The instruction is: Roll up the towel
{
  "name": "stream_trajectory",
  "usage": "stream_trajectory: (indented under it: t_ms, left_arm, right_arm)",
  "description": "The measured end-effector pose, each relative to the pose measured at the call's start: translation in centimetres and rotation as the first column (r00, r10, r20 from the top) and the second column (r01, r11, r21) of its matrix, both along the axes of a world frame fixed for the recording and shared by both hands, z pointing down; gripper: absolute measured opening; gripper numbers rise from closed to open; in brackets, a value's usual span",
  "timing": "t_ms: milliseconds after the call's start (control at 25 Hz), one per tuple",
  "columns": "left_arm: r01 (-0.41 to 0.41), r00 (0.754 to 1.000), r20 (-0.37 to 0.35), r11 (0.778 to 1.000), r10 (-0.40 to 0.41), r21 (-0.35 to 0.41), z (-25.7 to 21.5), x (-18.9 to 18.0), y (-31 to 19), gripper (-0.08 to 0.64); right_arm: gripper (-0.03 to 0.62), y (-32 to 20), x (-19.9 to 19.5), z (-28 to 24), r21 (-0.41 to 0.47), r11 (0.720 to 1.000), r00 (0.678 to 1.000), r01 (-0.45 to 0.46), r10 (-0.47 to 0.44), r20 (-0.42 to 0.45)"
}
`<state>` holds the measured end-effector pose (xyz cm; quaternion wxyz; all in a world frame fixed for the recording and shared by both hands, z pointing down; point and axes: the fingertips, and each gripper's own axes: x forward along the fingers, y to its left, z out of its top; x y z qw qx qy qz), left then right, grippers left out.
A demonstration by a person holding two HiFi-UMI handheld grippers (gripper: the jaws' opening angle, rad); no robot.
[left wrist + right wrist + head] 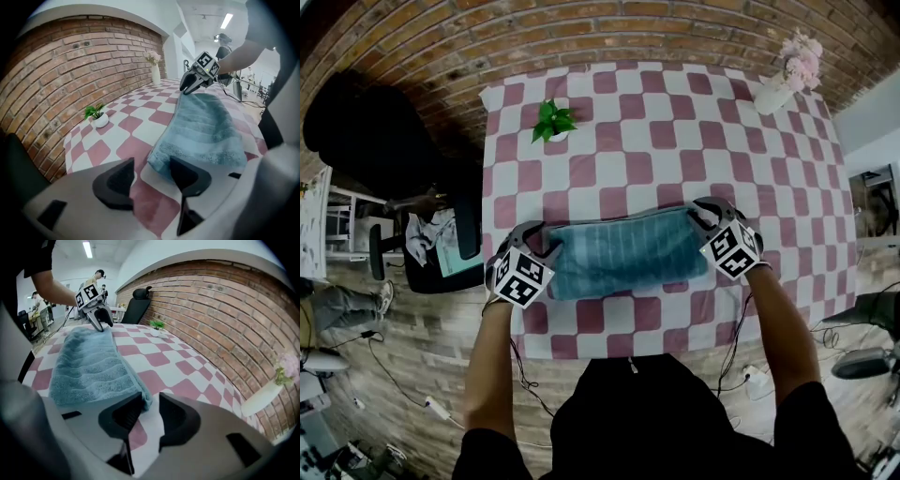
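A blue-grey towel [623, 253] lies folded into a long band across the near part of the checked table [675, 122]. My left gripper [542, 242] is at the towel's left end. In the left gripper view its jaws [151, 165] stand wide apart, with the towel's corner [161, 161] beside the right-hand jaw and not pinched. My right gripper [705, 214] is at the right end. In the right gripper view the towel's corner [143, 397] lies between the jaws [151, 399], with a gap showing beside it. Each gripper is seen from the other one's camera at the towel's far end.
A small green plant in a white pot [553, 122] stands at the far left of the table. A white vase with pink flowers [787, 80] is at the far right corner. A black office chair [441, 234] stands left of the table. A brick wall runs behind.
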<state>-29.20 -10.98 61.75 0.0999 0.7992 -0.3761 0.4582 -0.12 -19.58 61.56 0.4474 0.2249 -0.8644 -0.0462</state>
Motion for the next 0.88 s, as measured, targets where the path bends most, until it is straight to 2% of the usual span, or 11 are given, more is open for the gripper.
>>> stream_trajectory:
  t_ms: [80, 160, 240, 400, 520, 600, 680, 720, 800, 880]
  left_arm:
    - [0.044, 0.998, -0.034, 0.999, -0.043, 0.020, -0.7, -0.6, 0.0, 0.351]
    - [0.081, 0.993, -0.087, 0.996, -0.077, 0.045, -2.1, -0.8, 0.4, 0.380]
    - [0.098, 0.988, -0.122, 0.993, -0.089, 0.073, -3.5, -0.6, 1.1, 0.380]
    - [0.087, 0.989, -0.126, 0.991, -0.074, 0.099, -5.5, 0.8, 3.3, 0.369]
    - [0.056, 0.987, -0.156, 0.993, -0.040, 0.101, -6.5, 4.3, 5.1, 0.360]
    - [0.049, 0.980, -0.197, 0.994, -0.030, 0.093, -6.9, 7.5, 5.8, 0.354]
    - [0.067, 0.967, -0.250, 0.995, -0.047, 0.070, -7.1, 11.1, 6.3, 0.350]
    - [0.080, 0.960, -0.274, 0.995, -0.062, 0.056, -7.0, 12.9, 6.5, 0.343]
    - [0.099, 0.949, -0.304, 0.995, -0.085, 0.031, -6.9, 16.4, 6.5, 0.337]
    - [0.103, 0.943, -0.319, 0.995, -0.093, 0.013, -6.7, 19.9, 6.6, 0.328]
  right_arm:
    - [0.169, -0.4, 0.0, -1.0, -0.022, 0.998, 0.993, -0.051, 0.053, 0.103]
    - [0.170, -0.3, 0.3, -2.6, -0.031, 0.996, 0.978, -0.079, 0.084, 0.191]
    - [0.170, 0.1, 0.9, -4.1, -0.014, 0.997, 0.973, -0.075, 0.076, 0.219]
    - [0.176, 2.3, 1.6, -5.7, 0.046, 0.999, 0.982, 0.023, -0.031, 0.184]
    - [0.178, 4.2, 2.3, -5.9, 0.100, 0.985, 0.985, 0.140, -0.149, 0.084]
    - [0.178, 4.8, 2.7, -5.5, 0.133, 0.963, 0.972, 0.233, -0.235, -0.004]
    - [0.181, 5.0, 3.2, -4.8, 0.157, 0.925, 0.937, 0.347, -0.332, -0.112]
    - [0.181, 5.0, 3.5, -4.4, 0.167, 0.896, 0.907, 0.412, -0.384, -0.174]
    - [0.189, 4.8, 4.0, -3.3, 0.179, 0.815, 0.818, 0.552, -0.486, -0.309]
    - [0.193, 4.8, 4.2, -2.1, 0.176, 0.712, 0.705, 0.680, -0.569, -0.423]
